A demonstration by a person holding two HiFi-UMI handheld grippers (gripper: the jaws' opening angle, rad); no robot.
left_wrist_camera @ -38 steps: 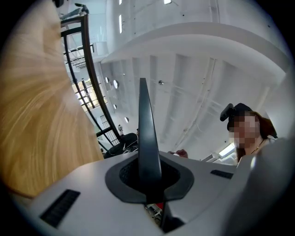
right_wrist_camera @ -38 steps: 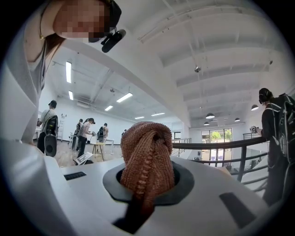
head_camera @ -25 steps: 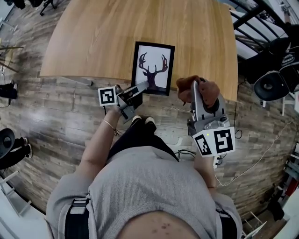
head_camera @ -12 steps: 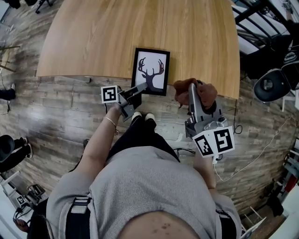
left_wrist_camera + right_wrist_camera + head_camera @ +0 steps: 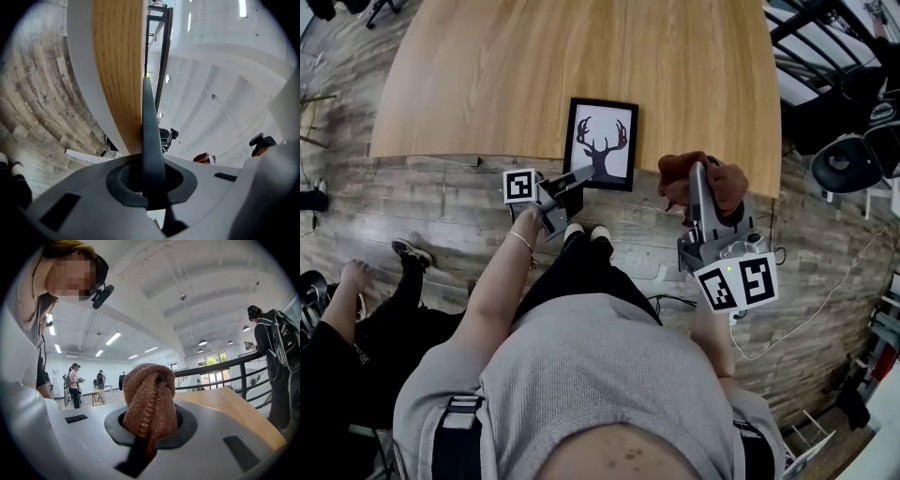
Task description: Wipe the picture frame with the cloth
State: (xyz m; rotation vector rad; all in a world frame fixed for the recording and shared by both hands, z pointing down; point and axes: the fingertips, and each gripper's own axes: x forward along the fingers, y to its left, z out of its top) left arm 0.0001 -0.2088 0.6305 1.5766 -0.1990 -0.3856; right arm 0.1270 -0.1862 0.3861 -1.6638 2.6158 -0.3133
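Grey wood-plank floor point(image 5: 412, 206) beneath a pale wooden counter point(image 5: 581, 47), black office chair point(image 5: 844, 173) alongside, white ceiling point(image 5: 197, 277) with strip lights point(image 5: 114, 338).

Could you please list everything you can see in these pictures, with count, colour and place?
table: one, light wood, top of the head view
picture frame: one, black, deer print, at the table's near edge
cloth: one, reddish-brown, in the right gripper
office chair: one, black, far right
bystander: one, dark clothes, lower left
left gripper: one, grey, fingers shut on the frame's near corner
right gripper: one, grey, fingers shut on the cloth
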